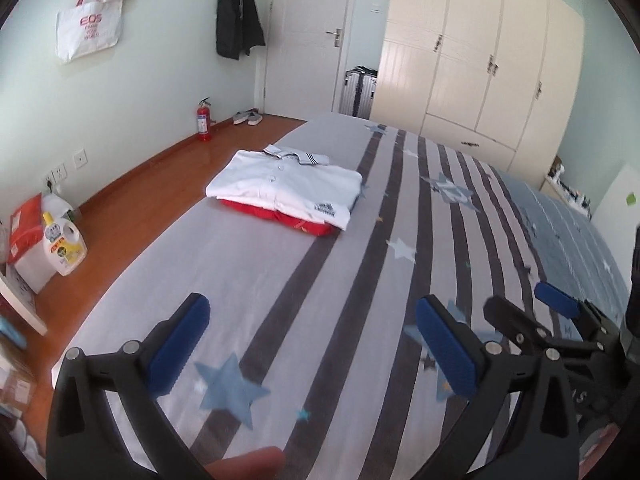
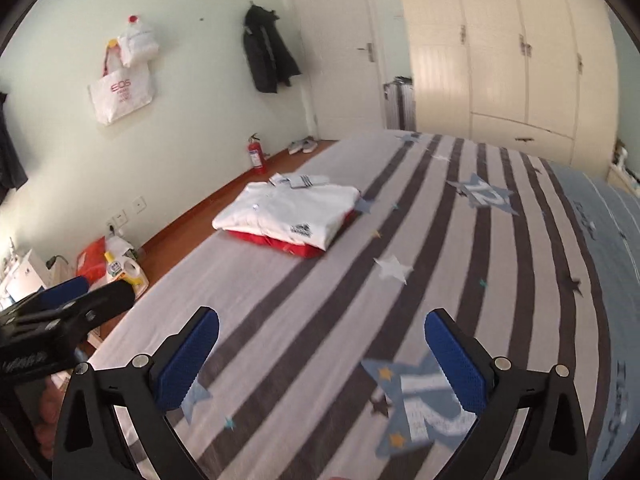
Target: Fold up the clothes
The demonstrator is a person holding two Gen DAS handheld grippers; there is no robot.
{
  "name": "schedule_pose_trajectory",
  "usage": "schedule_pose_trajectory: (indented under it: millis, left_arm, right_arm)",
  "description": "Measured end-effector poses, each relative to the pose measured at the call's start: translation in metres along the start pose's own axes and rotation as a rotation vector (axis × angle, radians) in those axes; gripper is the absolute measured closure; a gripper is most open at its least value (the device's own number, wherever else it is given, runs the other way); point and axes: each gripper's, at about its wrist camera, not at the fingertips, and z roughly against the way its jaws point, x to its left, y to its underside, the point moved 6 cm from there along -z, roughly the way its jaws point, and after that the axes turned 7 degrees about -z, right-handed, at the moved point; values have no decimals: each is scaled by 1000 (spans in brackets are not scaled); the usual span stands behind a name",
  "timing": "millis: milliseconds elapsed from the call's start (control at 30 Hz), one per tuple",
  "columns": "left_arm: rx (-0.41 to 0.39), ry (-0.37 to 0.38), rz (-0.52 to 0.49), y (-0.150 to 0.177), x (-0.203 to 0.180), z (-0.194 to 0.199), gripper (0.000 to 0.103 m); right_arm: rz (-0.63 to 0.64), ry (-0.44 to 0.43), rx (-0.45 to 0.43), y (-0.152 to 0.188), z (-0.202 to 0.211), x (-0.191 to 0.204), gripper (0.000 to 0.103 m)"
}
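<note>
The jaws of the left gripper (image 1: 312, 344) are spread wide with nothing between them; those of the right gripper (image 2: 322, 356) are likewise wide and bare. Both are held above the striped bedsheet (image 1: 320, 280), well apart from the clothes. A folded white polo shirt (image 1: 286, 184), a small dark chest logo too small to be read, is stacked on a folded red garment (image 1: 296, 220) near the bed's far left edge. "EOS" is printed on the tote bag (image 1: 88, 30) hung on the wall.

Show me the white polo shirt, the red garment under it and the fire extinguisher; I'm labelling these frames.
white polo shirt (image 1: 280, 184), left wrist view, on its folded front.
red garment (image 1: 296, 220), left wrist view, on the exposed edge.
fire extinguisher (image 2: 257, 156), right wrist view, on its red body.
</note>
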Motion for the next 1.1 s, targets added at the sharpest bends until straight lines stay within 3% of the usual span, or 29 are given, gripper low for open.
schedule_pose_trajectory:
  millis: [200, 467, 633, 767, 967, 1100]
  left_arm:
    - [-58, -30, -47, 37, -2, 10, 1]
    - [-145, -71, -72, 72, 2, 42, 1]
    - [-167, -102, -22, 75, 6, 114, 1]
    - [-170, -111, -25, 66, 0, 170, 1]
    - [-228, -176, 3, 41, -3, 241, 1]
    - [-259, -163, 12, 34, -8, 276, 1]
  right_arm:
    - [11, 8, -23, 42, 3, -7, 1]
    - [18, -31, -105, 64, 20, 2, 1]
    - [25, -55, -181, 68, 83, 21, 1]
    - [31, -65, -187, 66, 143, 39, 1]
    - [56, -41, -210, 42, 214, 57, 1]
    - [48, -69, -234, 27, 255, 62, 1]
